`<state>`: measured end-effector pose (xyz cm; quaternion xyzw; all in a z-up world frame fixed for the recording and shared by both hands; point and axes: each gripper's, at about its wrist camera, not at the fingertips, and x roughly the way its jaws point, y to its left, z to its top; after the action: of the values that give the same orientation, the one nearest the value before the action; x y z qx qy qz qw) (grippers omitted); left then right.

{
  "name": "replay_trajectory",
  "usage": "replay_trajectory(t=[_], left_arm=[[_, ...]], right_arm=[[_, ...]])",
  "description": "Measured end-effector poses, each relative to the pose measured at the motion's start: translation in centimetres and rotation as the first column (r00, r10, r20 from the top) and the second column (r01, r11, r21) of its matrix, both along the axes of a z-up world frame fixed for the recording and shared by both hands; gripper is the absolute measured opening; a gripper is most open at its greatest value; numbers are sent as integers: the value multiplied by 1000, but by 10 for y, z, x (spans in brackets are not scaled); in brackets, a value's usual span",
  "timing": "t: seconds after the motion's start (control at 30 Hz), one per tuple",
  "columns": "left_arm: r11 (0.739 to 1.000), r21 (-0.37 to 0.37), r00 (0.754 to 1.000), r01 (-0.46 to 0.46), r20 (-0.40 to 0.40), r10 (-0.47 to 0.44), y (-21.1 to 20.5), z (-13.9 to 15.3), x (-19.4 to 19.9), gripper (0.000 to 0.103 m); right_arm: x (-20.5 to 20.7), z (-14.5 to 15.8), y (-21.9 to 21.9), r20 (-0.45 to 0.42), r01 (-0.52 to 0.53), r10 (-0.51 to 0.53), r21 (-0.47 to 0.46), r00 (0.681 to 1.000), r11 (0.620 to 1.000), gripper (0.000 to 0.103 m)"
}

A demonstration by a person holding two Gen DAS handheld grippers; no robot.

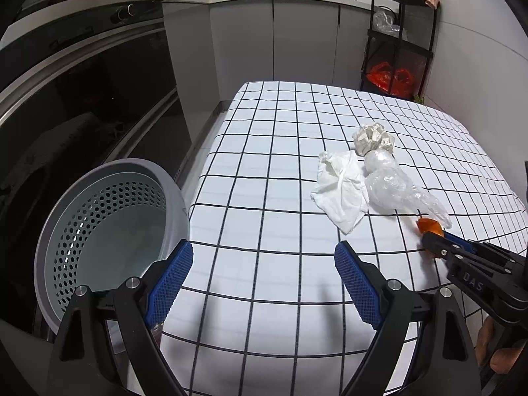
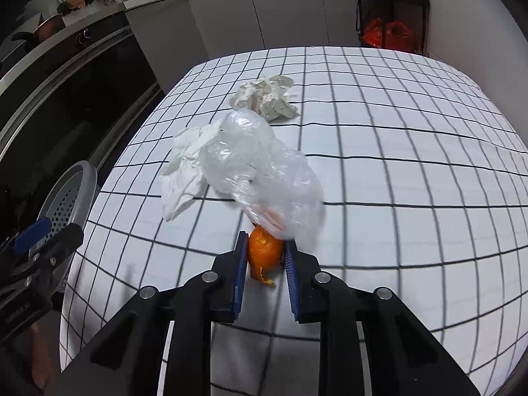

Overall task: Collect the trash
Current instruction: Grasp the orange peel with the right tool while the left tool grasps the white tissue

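Observation:
My right gripper (image 2: 264, 246) is shut on an orange peel (image 2: 264, 254) on the checked tablecloth (image 2: 396, 165); the peel also shows in the left wrist view (image 1: 429, 226). A clear plastic bag (image 2: 260, 171) lies against the peel and partly over it. A white tissue (image 2: 184, 168) lies left of the bag, and a crumpled paper ball (image 2: 267, 97) lies behind it. My left gripper (image 1: 264, 264) is open and empty above the table's near left edge, next to a grey perforated bin (image 1: 109, 217).
A dark oven front (image 1: 82, 82) stands left of the table. Grey cabinets (image 1: 274, 39) run along the back. A black rack (image 1: 399, 39) with a red bag (image 1: 391, 77) stands at the back right.

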<state>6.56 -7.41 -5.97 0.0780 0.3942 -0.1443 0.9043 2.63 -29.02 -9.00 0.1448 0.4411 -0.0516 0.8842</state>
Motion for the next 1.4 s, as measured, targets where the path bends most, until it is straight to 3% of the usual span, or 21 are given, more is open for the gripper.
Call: replay_trajectory(t=[0.2,0.37,0.63,0.97,1.2,1.27,1.4], left_arm=[[999,-27,1000,27,-12,-27,-21,1,6,87],[999,19,999,41,23,-42,-45,1,22,87],[1000,16,999,20,-33,-20,-63,-15,72,87],[998,-14,995,64,-71,-65,-84,-26,88,87],[997,32,993,73,-95,-69,-94,-42,95,87],[997,41,993,72,-102,-67,-95,-47,97,81],[995,28,989,98,-115,-94,-97,-48,91,56]], right_arm=[[-28,10,-41,9,77,-78,41,997,996,21],[-41,28,-69,56,132,-135,53,989,990,21],[-46,45,-105,95,200,-208,87,974,976,21],[-27,37,-98,74,169,-176,94,982,981,21],[-19,31,-91,60,149,-156,105,986,983,21],[-19,31,-90,61,145,-152,104,987,984,21],[-20,31,-89,63,144,-151,106,987,984,21]])
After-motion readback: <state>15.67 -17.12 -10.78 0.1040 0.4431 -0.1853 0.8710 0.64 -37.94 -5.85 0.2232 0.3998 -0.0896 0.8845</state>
